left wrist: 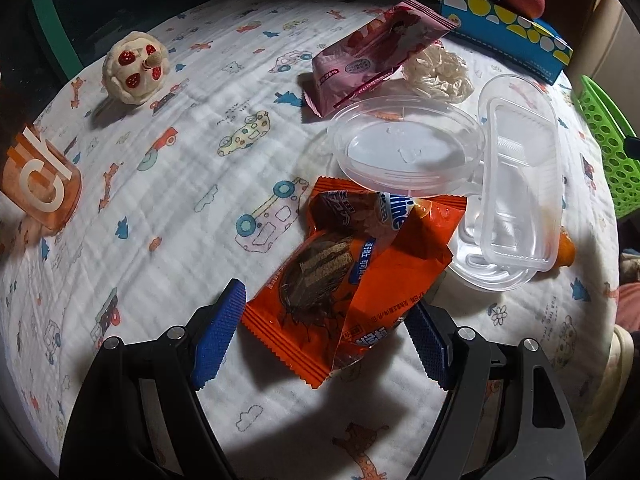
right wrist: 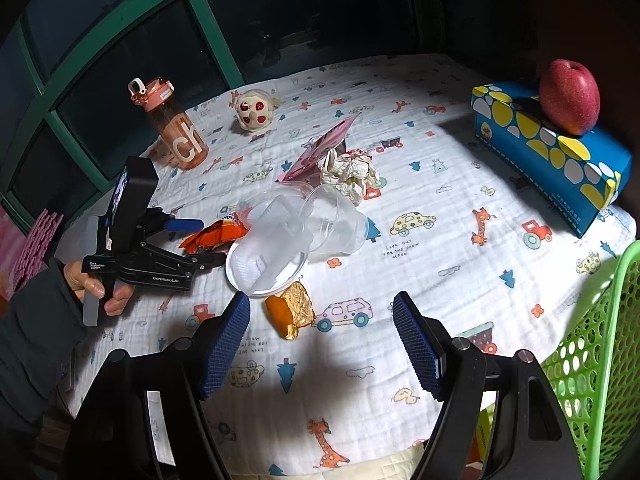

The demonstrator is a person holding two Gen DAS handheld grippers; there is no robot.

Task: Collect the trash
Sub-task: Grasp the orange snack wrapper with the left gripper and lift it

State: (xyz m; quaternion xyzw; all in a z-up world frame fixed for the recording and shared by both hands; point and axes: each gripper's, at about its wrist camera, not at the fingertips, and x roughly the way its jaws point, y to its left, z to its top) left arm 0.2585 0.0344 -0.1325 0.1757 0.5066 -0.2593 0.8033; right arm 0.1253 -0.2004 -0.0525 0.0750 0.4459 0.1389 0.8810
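Crinkled orange foil snack wrapper [left wrist: 352, 280] on quilted bench [left wrist: 160, 200], bracketed for pickup by spread left hand-held gripper [left wrist: 320, 336]; right hand-held gripper [right wrist: 322, 344] likewise agape, empty.

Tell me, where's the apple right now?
The apple sits on top of the blue spotted box, at the far right of the table in the right wrist view, beyond the green basket.

A table covered by a printed cloth [right wrist: 440, 208] is seen. Ahead of the right gripper [right wrist: 322, 344] lie an orange peel [right wrist: 290, 314], clear plastic containers [right wrist: 296, 236], crumpled tissue [right wrist: 350, 172] and wrappers.
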